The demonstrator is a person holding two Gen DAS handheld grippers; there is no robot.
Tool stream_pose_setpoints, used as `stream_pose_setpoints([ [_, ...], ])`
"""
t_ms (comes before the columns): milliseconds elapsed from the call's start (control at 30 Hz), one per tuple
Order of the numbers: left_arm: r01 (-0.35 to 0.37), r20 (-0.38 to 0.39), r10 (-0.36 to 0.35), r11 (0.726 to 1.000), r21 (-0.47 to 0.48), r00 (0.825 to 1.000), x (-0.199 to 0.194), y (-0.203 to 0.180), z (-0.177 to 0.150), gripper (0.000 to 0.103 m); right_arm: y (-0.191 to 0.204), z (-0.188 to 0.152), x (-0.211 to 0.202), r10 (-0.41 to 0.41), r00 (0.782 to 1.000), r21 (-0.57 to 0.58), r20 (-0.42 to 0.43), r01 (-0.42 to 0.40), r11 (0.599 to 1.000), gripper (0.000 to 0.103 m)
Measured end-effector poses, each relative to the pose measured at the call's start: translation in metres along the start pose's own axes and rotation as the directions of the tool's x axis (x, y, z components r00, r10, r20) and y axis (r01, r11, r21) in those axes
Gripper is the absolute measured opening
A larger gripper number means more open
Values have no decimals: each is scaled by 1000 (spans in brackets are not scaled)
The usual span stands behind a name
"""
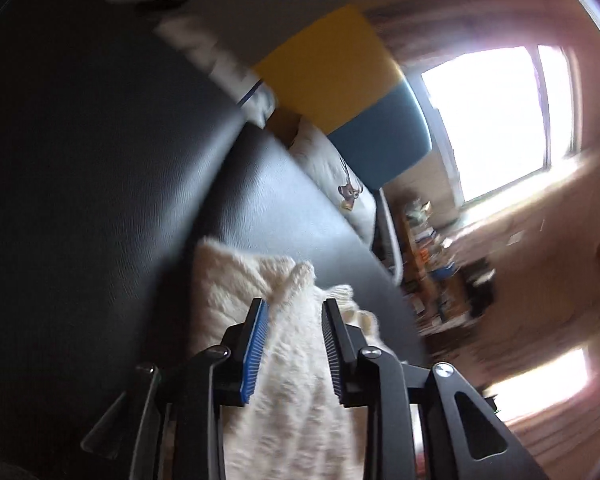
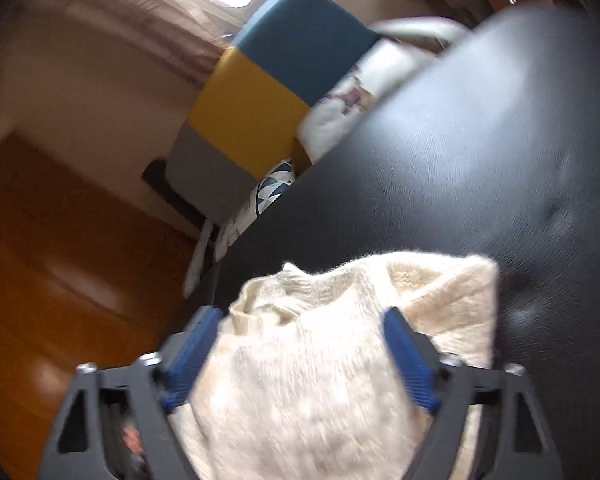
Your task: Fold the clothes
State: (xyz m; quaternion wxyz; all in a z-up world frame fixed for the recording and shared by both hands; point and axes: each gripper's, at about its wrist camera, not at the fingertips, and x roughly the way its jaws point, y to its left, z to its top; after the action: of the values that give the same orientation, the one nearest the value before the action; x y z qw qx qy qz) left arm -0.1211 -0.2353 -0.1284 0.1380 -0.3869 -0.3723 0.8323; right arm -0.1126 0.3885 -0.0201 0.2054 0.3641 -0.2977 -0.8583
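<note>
Mid-fold: left gripper and right gripper both apart around cream sweater on dark table, probably just released; next, regrip an edge.

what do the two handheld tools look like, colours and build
Both are black, angular frames with cut-out slots and silver screw heads at the joints. The left tool has two straight black fingers; the left finger carries a bright blue ribbed pad, the other pad looks dark in shadow. The right tool has dark blue ribbed pads on both fingers. No cables, sleeves or hands show.
</note>
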Motion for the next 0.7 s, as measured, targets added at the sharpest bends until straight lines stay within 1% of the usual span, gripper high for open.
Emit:
stream_pose_setpoints([
  [33, -17, -9, 17, 999, 40, 1000, 4, -5, 2, 31, 4, 0, -5, -30, 1000, -59, 7, 31, 998, 103],
  [100, -41, -29, 44, 993, 112, 999, 12, -13, 5, 32, 12, 2, -13, -102, 995, -171, 13, 102, 980, 103],
  [167, -46, -54, 55, 986, 161, 997, 22, -21, 4, 33, 14, 6, -11, -156, 987, -233, -30, 145, 962, 103],
  [233, -60, -74, 77, 977, 207, 994, 31, -27, 2, 34, 13, 7, 1, -177, 979, -258, -106, 145, 955, 103],
  [300, -92, -80, 114, 966, 240, 990, 39, -29, 0, 35, 14, 6, 17, -214, 961, -299, -172, 156, 941, 103],
  [400, -113, -86, 142, 952, 284, 986, 39, -29, -8, 35, 16, 0, 38, -262, 940, -357, -217, 173, 918, 102],
  [433, -113, -94, 148, 946, 304, 984, 38, -27, -12, 35, 16, -2, 44, -275, 933, -377, -234, 173, 910, 96],
  [467, -114, -102, 154, 939, 324, 983, 36, -26, -17, 35, 17, -6, 51, -302, 920, -413, -251, 180, 893, 74],
  [500, -117, -110, 164, 931, 346, 980, 37, -27, -21, 34, 18, -11, 56, -334, 907, -444, -257, 196, 874, 55],
  [533, -122, -116, 176, 921, 370, 977, 39, -29, -24, 33, 19, -16, 61, -365, 894, -470, -258, 214, 856, 46],
  [567, -126, -120, 187, 910, 395, 975, 40, -33, -27, 24, 21, -19, 62, -374, 892, -479, -253, 221, 850, 37],
  [633, -148, -102, 210, 891, 428, 972, 38, -39, -30, 11, 26, -23, 60, -380, 894, -486, -239, 229, 843, 30],
  [667, -148, -90, 207, 888, 435, 974, 34, -42, -30, 9, 30, -25, 58, -388, 891, -498, -234, 232, 835, 25],
  [700, -149, -78, 203, 885, 442, 976, 31, -45, -31, 8, 34, -27, 57, -396, 889, -512, -230, 236, 826, 25],
])
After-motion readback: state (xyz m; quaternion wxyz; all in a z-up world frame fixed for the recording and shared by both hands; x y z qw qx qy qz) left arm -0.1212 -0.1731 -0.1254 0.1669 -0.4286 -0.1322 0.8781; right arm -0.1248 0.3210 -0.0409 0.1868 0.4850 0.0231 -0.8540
